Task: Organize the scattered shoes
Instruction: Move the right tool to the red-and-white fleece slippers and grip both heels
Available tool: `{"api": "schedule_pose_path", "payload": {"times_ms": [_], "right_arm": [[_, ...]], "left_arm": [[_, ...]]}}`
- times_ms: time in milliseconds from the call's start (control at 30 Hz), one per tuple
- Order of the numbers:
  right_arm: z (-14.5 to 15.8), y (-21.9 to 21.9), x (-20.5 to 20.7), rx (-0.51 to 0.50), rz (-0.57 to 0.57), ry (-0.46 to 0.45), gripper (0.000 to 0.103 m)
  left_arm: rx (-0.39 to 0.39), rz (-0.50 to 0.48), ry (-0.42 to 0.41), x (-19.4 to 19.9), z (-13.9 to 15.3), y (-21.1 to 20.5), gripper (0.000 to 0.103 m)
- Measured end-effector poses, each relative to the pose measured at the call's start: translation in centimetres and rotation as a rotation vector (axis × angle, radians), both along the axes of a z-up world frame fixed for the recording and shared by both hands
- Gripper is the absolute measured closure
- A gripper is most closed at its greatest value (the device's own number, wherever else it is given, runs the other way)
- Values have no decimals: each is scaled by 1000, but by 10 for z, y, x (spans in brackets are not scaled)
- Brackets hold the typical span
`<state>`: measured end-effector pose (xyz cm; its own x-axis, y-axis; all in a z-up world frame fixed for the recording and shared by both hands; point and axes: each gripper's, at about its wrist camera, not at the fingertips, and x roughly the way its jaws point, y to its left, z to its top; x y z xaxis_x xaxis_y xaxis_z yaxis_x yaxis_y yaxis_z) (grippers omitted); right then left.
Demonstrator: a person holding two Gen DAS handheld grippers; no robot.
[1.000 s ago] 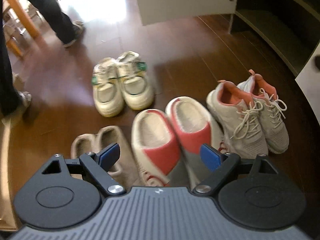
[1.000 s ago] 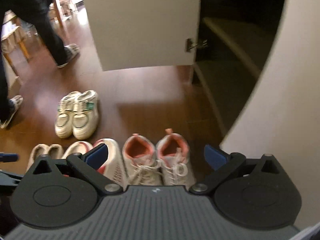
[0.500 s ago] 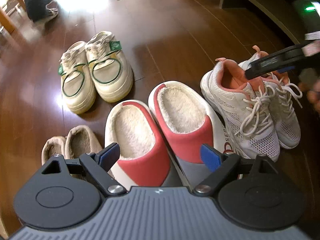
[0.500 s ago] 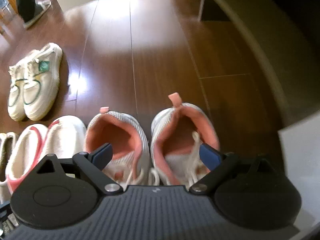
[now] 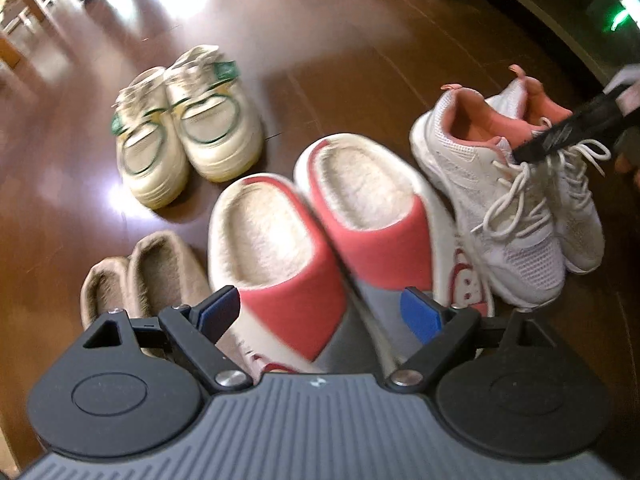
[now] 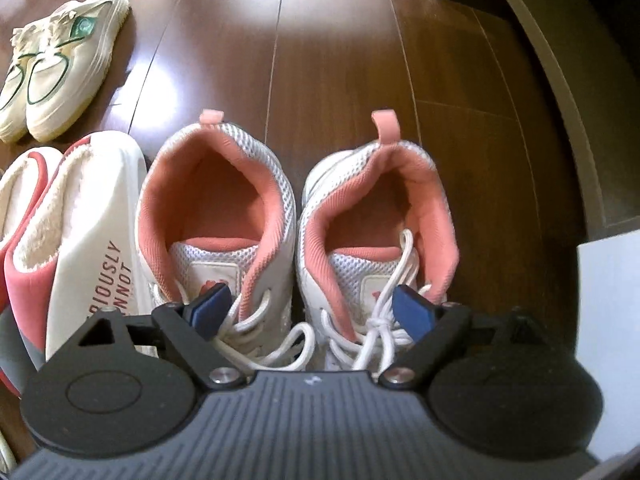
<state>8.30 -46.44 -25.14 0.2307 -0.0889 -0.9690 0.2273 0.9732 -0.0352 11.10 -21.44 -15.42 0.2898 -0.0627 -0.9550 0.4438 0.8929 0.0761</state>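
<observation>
Dark wood floor (image 5: 352, 52) fills the left wrist view, with four pairs of shoes set on it. The left gripper (image 5: 320, 314) is pointed steeply down over the red slippers (image 5: 320, 220), its blue pads apart and nothing pressed between them. Tan slippers (image 5: 136, 276) lie just left of the red pair, cream shoes (image 5: 188, 136) farther off to the left, and white sneakers (image 5: 516, 200) at the right, touching the red pair. A black finger of the right gripper (image 5: 568, 134) is seen reaching over the sneakers' laces from the right edge.

In the right wrist view the same floor (image 6: 332, 60) is seen, with a pale cabinet edge (image 6: 560, 72) at the far right. The right gripper (image 6: 312, 312) is aimed steeply down at the sneakers (image 6: 296, 216); one pad sits inside each shoe's opening, so the two inner collars lie between the closing jaws, not yet pressed. The red slippers (image 6: 84, 240) are touching the sneakers at the left, and the cream shoes (image 6: 60, 64) lie far left.
</observation>
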Motion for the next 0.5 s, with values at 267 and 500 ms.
{"api": "schedule_pose_path", "payload": {"times_ms": [267,500], "right_arm": [[65,90,24,221,200,-33,19],[23,172,57,188,270,107,25]], "left_arm": [[34,131,10,-9,-1,71,14],[55,79,28,-30,-19,83,14]]}}
